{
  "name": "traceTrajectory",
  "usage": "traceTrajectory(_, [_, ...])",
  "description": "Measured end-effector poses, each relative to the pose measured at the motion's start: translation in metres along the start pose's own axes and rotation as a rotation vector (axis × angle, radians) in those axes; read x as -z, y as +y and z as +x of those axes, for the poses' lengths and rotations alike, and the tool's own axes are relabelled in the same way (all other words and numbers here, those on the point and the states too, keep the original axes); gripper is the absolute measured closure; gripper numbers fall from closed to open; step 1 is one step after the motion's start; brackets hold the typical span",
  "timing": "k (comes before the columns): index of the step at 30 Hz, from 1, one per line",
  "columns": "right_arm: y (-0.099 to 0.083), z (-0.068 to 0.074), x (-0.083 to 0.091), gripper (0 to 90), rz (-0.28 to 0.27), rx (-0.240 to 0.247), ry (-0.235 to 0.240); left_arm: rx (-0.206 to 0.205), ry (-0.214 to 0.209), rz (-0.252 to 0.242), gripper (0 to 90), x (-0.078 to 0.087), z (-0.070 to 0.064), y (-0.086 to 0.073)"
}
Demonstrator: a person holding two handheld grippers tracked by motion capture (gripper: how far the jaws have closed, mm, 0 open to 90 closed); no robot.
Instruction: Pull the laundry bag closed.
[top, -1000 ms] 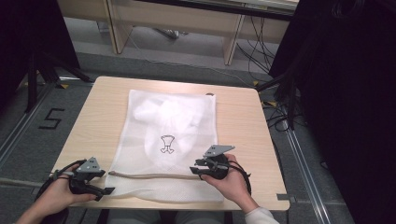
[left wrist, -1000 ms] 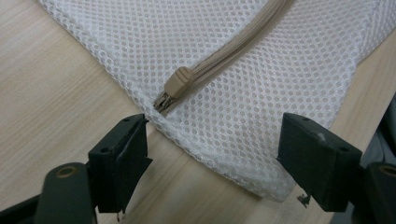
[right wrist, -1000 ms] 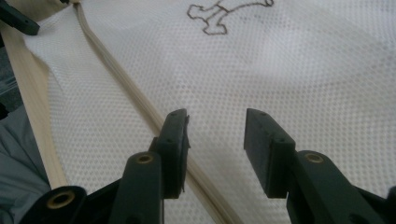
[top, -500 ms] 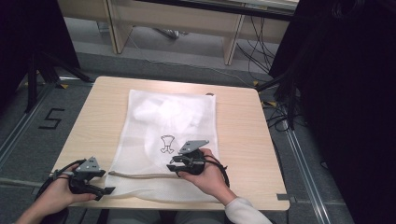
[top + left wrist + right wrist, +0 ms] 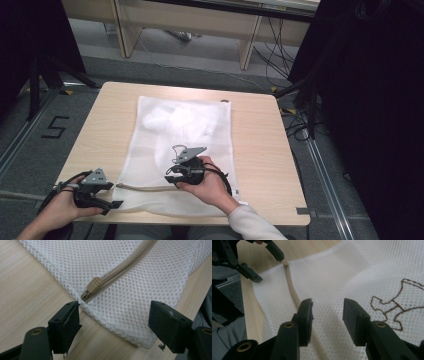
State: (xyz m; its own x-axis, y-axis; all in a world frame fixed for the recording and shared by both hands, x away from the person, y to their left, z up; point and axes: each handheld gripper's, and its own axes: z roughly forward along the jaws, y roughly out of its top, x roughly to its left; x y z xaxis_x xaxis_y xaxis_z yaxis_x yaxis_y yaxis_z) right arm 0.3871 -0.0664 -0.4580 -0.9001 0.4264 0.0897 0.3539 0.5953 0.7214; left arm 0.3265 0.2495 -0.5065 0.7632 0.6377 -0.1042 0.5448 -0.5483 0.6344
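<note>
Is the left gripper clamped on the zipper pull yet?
No: the left gripper stands open, with the zipper pull lying untouched beyond it.

Your high view looks forward and down on the mesh laundry bag point(image 5: 182, 150) from above your side. Each gripper view sits close over it, and both share its beige zipper point(image 5: 117, 272) point(image 5: 292, 290).

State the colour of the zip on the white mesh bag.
Beige, a light tan; the zip and its slider show best in the left gripper view.
</note>
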Motion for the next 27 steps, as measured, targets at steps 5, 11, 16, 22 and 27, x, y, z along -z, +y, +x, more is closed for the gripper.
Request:
traceTrajectory(5, [0.009,0.004,-0.005,61.2,0.010,0.017,0.020,-0.019,0.002,0.004,24.1,0.000,0.001,0.000])
traceTrajectory(11, [0.021,0.010,-0.015,62.8,0.007,0.033,0.029,-0.020,-0.001,0.003,24.1,0.001,0.001,0.000])
traceTrajectory(16, [0.027,0.013,-0.024,63.5,0.018,0.076,0.029,-0.017,-0.003,0.003,24.0,0.000,0.001,0.000])
traceTrajectory(22, [0.034,0.018,-0.030,64.4,0.023,0.091,0.038,0.002,-0.007,0.002,24.0,0.000,0.000,0.000])
traceTrajectory(27, [0.039,0.024,-0.039,65.4,0.022,0.092,0.071,-0.014,-0.006,0.002,24.0,0.001,0.001,0.000])
